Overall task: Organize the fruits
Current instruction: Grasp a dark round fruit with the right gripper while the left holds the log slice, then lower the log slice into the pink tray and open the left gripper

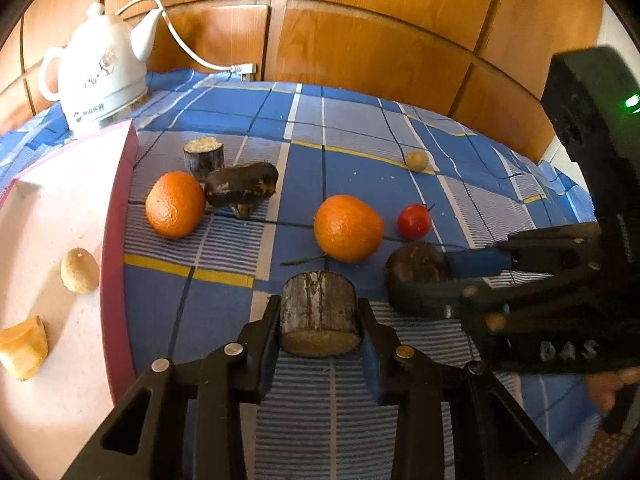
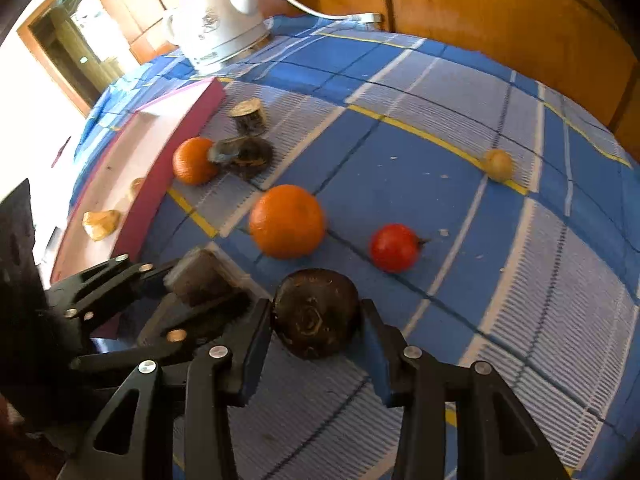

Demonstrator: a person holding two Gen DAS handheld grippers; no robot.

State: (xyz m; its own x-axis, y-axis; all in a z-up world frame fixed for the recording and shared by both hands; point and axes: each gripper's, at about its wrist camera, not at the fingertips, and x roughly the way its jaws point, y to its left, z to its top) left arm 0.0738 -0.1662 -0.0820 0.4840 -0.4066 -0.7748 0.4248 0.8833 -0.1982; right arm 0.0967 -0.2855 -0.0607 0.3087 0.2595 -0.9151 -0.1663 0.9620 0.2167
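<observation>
While the left gripper [image 1: 319, 316] clamps a cane stub [image 1: 319, 312] and the right gripper [image 2: 318, 320] pinches a dark round fruit [image 2: 316, 312], both low over the cloth [image 2: 460, 140] near the tray [image 1: 120, 208], either could slip on lifting; the round one seems likelier to roll into the orange [image 2: 286, 221].

Pretty bright daylight in here, sun glaring off the pale pink shallow tray [image 1: 60, 216], heavy fisheye bend at the edges, right view's left side slightly motion-smeared.
</observation>
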